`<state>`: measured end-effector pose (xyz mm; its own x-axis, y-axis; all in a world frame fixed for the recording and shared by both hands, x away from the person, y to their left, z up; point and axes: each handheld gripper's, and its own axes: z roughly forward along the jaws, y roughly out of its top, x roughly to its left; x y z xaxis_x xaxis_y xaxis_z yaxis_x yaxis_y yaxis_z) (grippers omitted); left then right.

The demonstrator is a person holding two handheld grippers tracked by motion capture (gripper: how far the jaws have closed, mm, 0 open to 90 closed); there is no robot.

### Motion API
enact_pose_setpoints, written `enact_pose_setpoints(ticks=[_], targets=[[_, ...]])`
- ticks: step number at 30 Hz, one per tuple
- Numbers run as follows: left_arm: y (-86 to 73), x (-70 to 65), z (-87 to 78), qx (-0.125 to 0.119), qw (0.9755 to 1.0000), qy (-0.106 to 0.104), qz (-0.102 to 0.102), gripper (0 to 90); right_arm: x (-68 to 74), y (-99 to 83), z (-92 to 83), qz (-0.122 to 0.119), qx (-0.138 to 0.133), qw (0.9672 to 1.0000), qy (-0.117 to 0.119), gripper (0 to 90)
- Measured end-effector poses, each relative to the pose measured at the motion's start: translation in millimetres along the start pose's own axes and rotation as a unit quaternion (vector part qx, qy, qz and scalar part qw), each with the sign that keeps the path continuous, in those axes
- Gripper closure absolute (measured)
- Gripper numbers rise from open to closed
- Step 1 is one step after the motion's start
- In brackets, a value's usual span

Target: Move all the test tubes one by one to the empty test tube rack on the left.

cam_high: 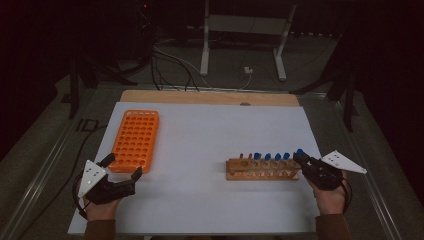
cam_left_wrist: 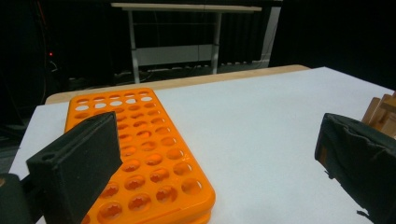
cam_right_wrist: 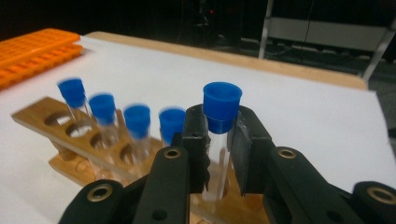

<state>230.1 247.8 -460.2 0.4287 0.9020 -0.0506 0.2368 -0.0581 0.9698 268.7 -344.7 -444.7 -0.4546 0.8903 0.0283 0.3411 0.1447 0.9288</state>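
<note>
Test tube (cam_right_wrist: 219, 140), clear, thin-walled and blue-capped, stood at the right end of the wooden rack (cam_high: 262, 170), clamped just under its cap by the right gripper (cam_right_wrist: 219, 135). Light, slick and likely breakable, it called for gentle pressure. The left gripper (cam_high: 122, 167) hung wide by the orange tray (cam_high: 135, 140).

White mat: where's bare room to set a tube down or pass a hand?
Free: the wide middle of the white mat between the orange rack and the wooden rack, plus the far strip. Crowded: right tongs clamp a blue-capped tube there.
</note>
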Motion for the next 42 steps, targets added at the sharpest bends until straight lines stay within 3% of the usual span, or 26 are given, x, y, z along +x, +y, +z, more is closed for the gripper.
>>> enact_pose_setpoints(ticks=[8,16,23,28,30,32,33,34,35,36,40,41,42], targets=[[3.2,-5.0,1.9,0.003,0.9999,-0.012,0.001,1.0,2.6,25.0,-18.5,-0.012,-0.027,0.9996,0.001,77.0],[6.4,-17.2,8.0,0.006,0.9995,-0.030,0.013,0.9,12.8,31.6,-18.9,-0.022,-0.022,0.9993,0.019,77.1],[10.0,-31.1,14.4,0.000,0.9982,-0.060,0.008,0.9,22.9,34.0,-16.6,-0.015,-0.013,0.9977,0.065,77.0],[17.4,-47.0,22.6,0.011,0.9964,-0.084,0.000,0.9,33.9,34.1,-9.2,-0.004,-0.013,0.9925,0.122,77.0],[21.2,-55.6,26.9,0.017,0.9953,-0.095,0.005,0.9,37.1,35.1,-7.3,-0.001,-0.014,0.9910,0.133,77.0],[24.5,-64.3,32.5,0.023,0.9941,-0.106,0.007,1.0,49.5,39.4,-0.7,-0.006,-0.016,0.9873,0.158,77.0],[27.8,-72.3,39.4,0.029,0.9923,-0.120,0.005,1.0,54.3,41.2,1.7,-0.010,-0.017,0.9860,0.166,77.0],[27.8,-72.3,39.4,0.029,0.9923,-0.120,0.005,1.0,54.3,41.2,1.7,-0.010,-0.017,0.9860,0.166,77.0],[29.5,-76.8,42.9,0.033,0.9914,-0.126,0.006,1.8,63.8,44.9,7.6,-0.016,-0.017,0.9836,0.179,77.0],[31.2,-81.1,46.3,0.034,0.9905,-0.133,0.010,1.8,63.8,44.9,7.6,-0.016,-0.017,0.9836,0.179,77.0],[37.8,-101.5,59.1,0.036,0.9869,-0.156,0.022,3.2,86.6,52.4,22.6,-0.029,-0.015,0.9779,0.206,77.0],[38.9,-107.2,62.1,0.037,0.9857,-0.162,0.026,3.2,91.0,53.4,25.5,-0.029,-0.013,0.9772,0.210,77.0],[40.5,-118.5,68.3,0.042,0.9825,-0.178,0.035,3.3,95.1,54.2,28.4,-0.030,-0.014,0.9763,0.214,77.0]])
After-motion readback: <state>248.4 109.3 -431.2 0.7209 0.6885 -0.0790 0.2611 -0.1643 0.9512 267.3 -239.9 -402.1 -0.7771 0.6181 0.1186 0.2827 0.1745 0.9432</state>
